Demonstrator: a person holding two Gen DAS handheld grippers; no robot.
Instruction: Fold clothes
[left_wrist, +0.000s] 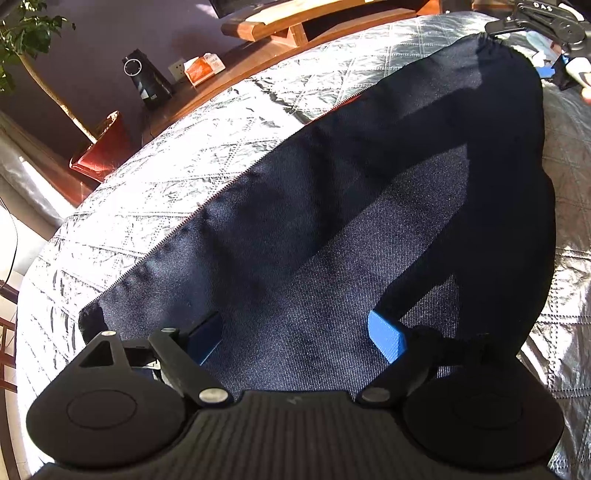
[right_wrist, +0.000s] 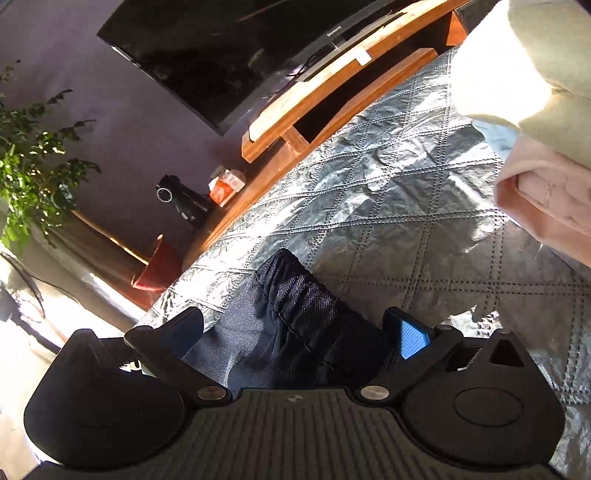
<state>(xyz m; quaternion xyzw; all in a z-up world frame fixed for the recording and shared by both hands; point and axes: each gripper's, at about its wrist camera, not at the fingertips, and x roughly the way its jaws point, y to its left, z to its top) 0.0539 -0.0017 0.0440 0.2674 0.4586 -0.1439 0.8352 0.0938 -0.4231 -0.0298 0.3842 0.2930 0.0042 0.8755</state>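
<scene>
Left wrist view: the left gripper (left_wrist: 295, 338) hangs low over a dark denim garment (left_wrist: 369, 206), its blue-padded fingers (left_wrist: 386, 338) spread wide apart with nothing between them but the cloth beneath; whether the pads touch the fabric I cannot tell. The garment lies flat on a silvery quilted bedspread (left_wrist: 166, 177), stretching from the near edge to the far right, one long edge running diagonally. At the far end of the cloth, top right, the right gripper (left_wrist: 543, 22) shows in part. Past the bed on the left stand a wooden shelf (left_wrist: 269, 26), a black cylindrical device (left_wrist: 146, 79), an orange and white box (left_wrist: 203, 68), a red pot (left_wrist: 103, 147) and a leafy plant (left_wrist: 22, 33).

Right wrist view: the right gripper (right_wrist: 295, 336) sits over the gathered waistband end of the denim garment (right_wrist: 295, 317), which bunches into folds between the two fingers (right_wrist: 412, 338). These stand well apart and are not pinching the cloth. The quilted bedspread (right_wrist: 388, 206) spreads beyond. At far right lie a cream cloth (right_wrist: 524, 70) and a pink cloth (right_wrist: 550, 199), stacked near each other. A dark television (right_wrist: 221, 51) hangs on the wall above the wooden shelf (right_wrist: 332, 92).
</scene>
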